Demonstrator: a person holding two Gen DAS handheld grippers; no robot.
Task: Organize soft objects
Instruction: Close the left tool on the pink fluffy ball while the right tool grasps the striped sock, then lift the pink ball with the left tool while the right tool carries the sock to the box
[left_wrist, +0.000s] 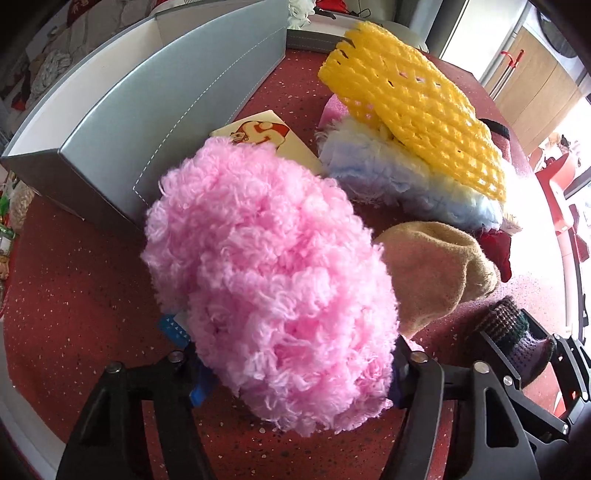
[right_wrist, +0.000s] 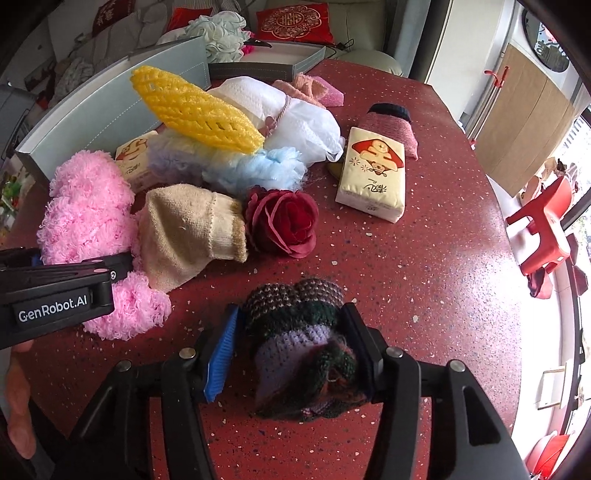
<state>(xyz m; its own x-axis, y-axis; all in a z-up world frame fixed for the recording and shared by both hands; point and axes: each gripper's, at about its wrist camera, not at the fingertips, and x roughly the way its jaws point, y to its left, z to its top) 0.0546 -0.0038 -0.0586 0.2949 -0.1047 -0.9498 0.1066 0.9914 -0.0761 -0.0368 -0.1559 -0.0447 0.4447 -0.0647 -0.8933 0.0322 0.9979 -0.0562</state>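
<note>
A: How many tissue packs?
B: Two tissue packs (right_wrist: 373, 173) (right_wrist: 135, 158), one rose (right_wrist: 282, 221).
A: Knitted things?
B: One pink fluffy yarn ball (right_wrist: 88, 206), one beige sock (right_wrist: 188, 229), one yellow foam net (right_wrist: 195, 110).

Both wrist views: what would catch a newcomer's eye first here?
The fluffy pink yarn bundle fills the left wrist view, clamped in the left gripper beside the grey box. Behind it, the yellow foam net tops the pile on the red speckled table. The right gripper is shut on a dark knitted piece, with a red fabric rose just beyond.
</note>
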